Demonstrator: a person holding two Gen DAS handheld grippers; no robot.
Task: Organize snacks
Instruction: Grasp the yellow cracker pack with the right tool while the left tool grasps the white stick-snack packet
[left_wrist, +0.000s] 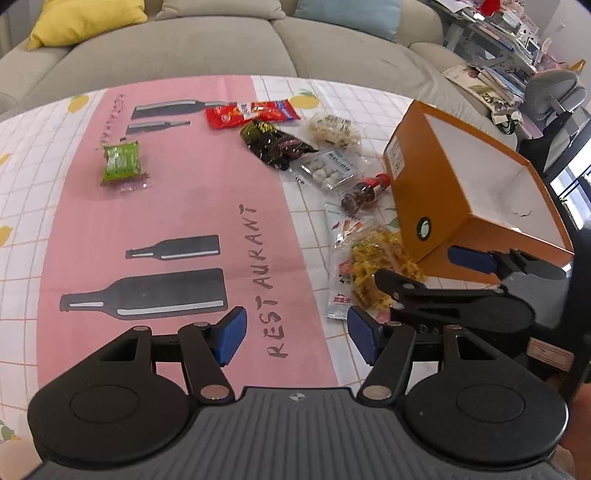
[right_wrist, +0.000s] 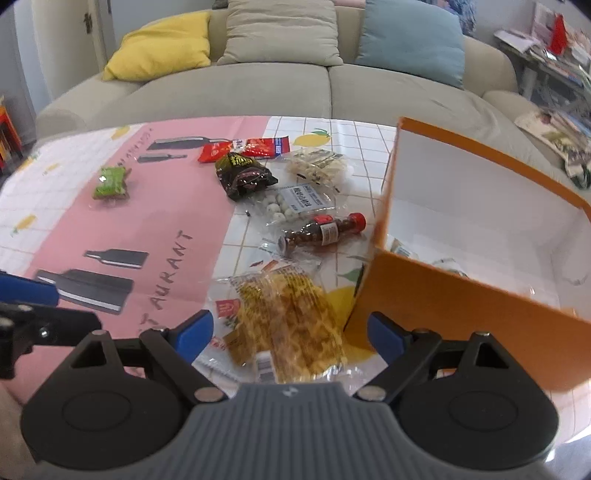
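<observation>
Right gripper (right_wrist: 291, 338) was wide, empty, over yellow snack bag (right_wrist: 288, 321) beside orange box (right_wrist: 461, 295). Looked light, crinkly, crushable; pinch mid-bag gently.

The pink paper mat with black bottle silhouettes (left_wrist: 177, 206) on the counter carries the hand-lettered word "RESTAURANT" along its edge nearest the orange cardboard box (left_wrist: 417, 199). Labels on that box, on the small red-capped bottle (right_wrist: 325, 230) and on the snack packets beside it are too blurred to read.
</observation>
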